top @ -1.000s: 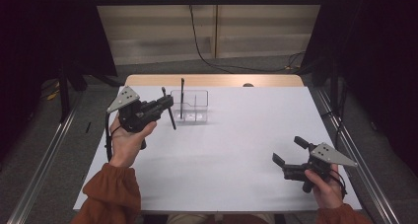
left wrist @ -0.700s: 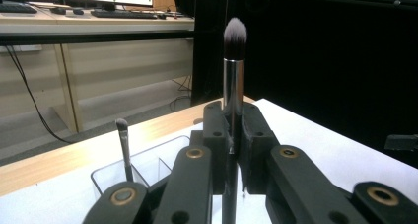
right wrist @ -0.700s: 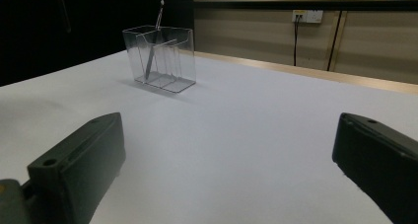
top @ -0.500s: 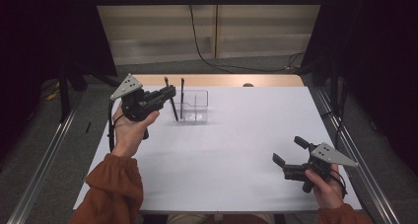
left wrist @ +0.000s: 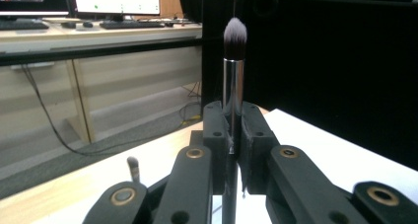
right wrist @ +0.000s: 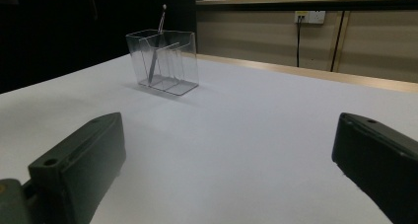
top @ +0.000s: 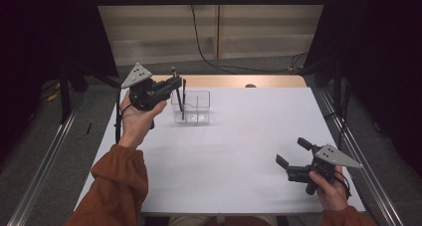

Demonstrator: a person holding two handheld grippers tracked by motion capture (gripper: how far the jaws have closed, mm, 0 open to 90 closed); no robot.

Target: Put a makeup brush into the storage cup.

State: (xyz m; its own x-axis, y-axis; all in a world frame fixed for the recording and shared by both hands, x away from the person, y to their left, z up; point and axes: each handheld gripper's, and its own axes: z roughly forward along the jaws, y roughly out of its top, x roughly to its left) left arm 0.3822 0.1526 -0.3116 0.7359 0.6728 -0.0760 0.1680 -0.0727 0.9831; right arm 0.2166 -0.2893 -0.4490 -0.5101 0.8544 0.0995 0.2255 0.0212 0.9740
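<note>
Now the white table [top: 239, 156] has a clear box [top: 191, 106] near its far edge. The left gripper [top: 175, 84] pinches a brush [left wrist: 232, 86] tight — lifted closer to the box than before, nearly ready to drop in. The right gripper [top: 291, 154] rests, jaws spread wide — holding nothing.

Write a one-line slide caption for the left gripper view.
Left hand-held gripper clamps an upright makeup brush with a silver ferrule and dark bristles, beside a second brush tip.
</note>
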